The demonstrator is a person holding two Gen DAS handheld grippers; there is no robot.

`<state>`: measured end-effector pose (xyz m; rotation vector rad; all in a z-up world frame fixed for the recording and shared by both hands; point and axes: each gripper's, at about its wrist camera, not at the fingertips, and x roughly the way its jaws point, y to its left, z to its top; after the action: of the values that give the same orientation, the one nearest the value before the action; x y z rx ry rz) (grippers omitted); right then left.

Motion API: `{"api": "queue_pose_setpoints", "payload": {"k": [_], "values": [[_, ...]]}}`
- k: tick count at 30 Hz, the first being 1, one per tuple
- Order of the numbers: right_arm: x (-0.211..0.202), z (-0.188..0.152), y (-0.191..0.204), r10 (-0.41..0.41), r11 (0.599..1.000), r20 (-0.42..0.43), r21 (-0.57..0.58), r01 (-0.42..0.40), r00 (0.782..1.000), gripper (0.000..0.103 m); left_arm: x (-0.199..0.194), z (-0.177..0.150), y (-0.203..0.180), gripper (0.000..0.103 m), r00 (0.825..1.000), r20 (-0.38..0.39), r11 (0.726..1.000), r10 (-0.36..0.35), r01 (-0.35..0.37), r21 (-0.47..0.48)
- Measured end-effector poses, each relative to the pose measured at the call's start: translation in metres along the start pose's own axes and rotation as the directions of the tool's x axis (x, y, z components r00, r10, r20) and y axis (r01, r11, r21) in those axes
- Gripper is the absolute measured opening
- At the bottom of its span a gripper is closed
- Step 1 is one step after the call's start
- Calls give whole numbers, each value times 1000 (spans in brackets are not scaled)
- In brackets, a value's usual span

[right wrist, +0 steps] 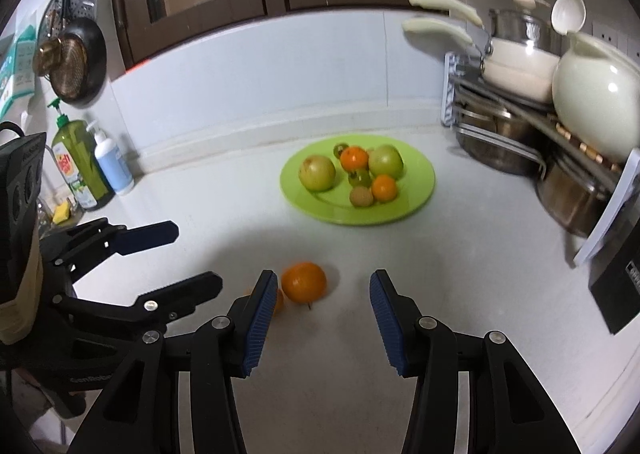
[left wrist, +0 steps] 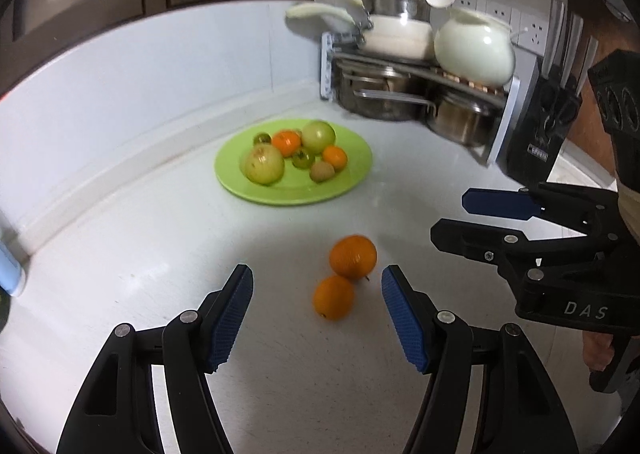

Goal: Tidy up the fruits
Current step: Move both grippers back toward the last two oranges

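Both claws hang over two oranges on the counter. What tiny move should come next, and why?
Probably lower the open left gripper around the nearer orange: it lies loose between the pads, untouched, while the other fruit sits on the green plate.

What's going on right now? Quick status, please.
Left gripper and right gripper open, empty. Two oranges loose on counter, short of green plate. Path clear.

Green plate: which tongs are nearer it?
Hard to call. Both the left tongs and right tongs hang open, well short of the plate, over the two oranges on the counter.
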<state>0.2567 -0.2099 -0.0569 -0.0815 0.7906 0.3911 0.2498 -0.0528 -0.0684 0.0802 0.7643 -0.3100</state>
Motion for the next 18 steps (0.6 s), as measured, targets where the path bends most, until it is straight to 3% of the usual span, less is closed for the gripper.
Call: {"api": "queue_pose_setpoints", "payload": {"k": [9,18], "values": [[22,-15,-9,-19,1000,-74,23,21,997,49,39,-10,-4,58,995,-98,1000,-25,26,9],[39,-20,-16,-20,999,-120,41,25,993,49,65,-9,-7,47,988,-146,999,-42,46,26]]}}
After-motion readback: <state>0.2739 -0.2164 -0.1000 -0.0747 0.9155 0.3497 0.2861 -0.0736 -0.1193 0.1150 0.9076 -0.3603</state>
